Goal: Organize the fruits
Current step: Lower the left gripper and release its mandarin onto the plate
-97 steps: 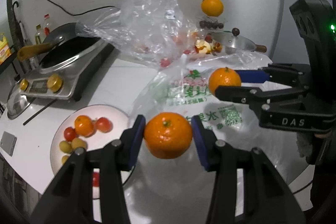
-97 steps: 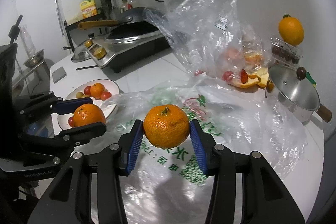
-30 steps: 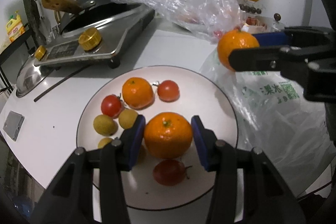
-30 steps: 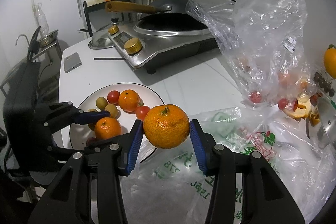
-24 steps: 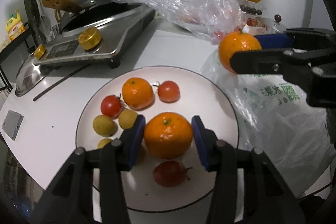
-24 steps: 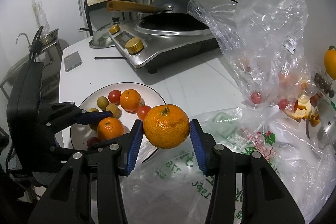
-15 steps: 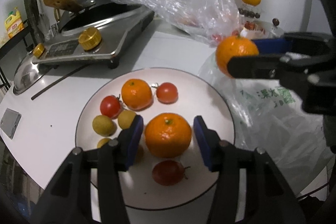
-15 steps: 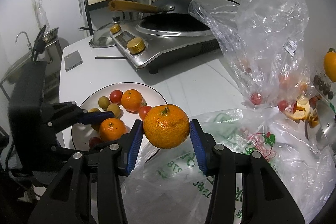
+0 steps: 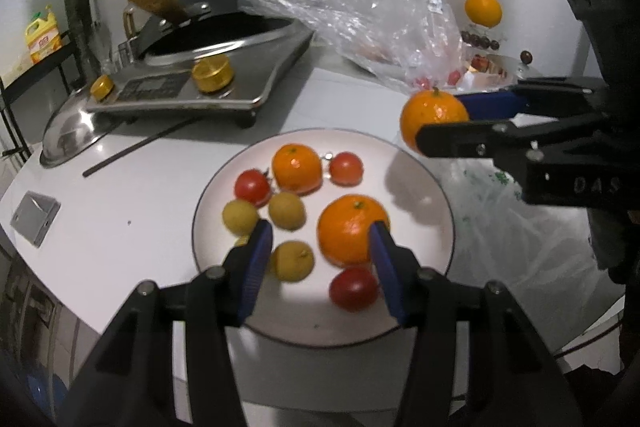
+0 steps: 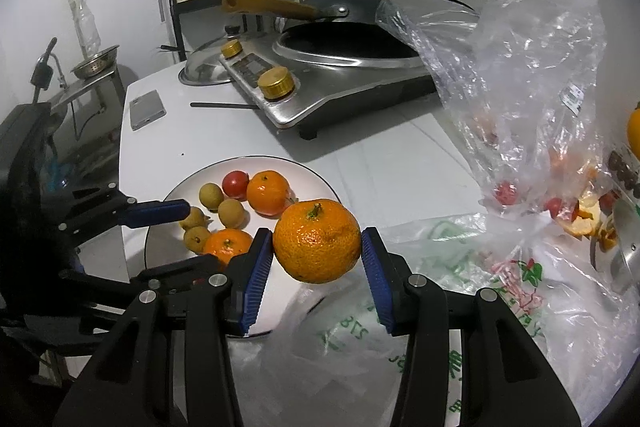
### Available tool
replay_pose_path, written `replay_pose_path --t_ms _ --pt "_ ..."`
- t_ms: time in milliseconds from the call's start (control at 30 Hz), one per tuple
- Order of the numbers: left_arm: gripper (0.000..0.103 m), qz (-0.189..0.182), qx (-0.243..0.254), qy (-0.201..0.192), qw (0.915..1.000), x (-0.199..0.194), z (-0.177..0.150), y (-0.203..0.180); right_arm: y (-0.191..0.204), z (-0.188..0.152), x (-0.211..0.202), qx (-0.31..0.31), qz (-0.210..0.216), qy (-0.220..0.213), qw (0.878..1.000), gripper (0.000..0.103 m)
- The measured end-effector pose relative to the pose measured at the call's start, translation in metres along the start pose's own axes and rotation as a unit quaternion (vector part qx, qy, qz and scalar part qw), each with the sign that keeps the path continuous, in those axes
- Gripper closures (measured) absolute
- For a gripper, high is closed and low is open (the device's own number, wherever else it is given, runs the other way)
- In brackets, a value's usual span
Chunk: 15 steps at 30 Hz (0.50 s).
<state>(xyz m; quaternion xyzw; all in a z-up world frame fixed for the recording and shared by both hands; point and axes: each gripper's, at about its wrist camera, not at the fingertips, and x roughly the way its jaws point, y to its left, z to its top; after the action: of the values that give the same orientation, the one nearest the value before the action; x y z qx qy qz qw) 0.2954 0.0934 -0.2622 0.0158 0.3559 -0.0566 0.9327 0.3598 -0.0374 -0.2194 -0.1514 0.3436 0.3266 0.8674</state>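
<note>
Left gripper (image 9: pixel 320 259) has just let go: its jaws have been opening, and now the blue pads stand apart over the plate (image 9: pixel 420 163) with nothing clamped between them. The mandarin (image 9: pixel 352 229) it was carrying sits on the plate just ahead of its right-hand pad, partly behind it, so I can't say whether that pad brushes the peel. Around it lie another mandarin (image 9: pixel 297 169), three cherry tomatoes and some small yellow-brown fruits.

Over to the right gripper (image 10: pixel 318 259) — jaws closed on a second mandarin (image 10: pixel 317 241), held off the table, pads pressed on its two sides, stem pointing up. The plate lies ahead of it and to its left; crumpled plastic bags (image 10: pixel 500 307) spread beneath and to its right.

That fruit looks light and a little soft, with pebbly, glossy orange peel and a short green stem. My read: squeeze hard and it bruises, so the grip across the widest part is the right one. It's round, too — it may roll into its neighbours once set down.
</note>
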Motion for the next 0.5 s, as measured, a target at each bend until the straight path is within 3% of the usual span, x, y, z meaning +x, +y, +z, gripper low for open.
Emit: replay_pose_path --t_ms 500 --pt "0.051 0.007 -0.007 0.005 0.9999 -0.004 -0.010 0.008 0.011 -0.003 0.027 -0.015 0.000 0.025 1.000 0.055"
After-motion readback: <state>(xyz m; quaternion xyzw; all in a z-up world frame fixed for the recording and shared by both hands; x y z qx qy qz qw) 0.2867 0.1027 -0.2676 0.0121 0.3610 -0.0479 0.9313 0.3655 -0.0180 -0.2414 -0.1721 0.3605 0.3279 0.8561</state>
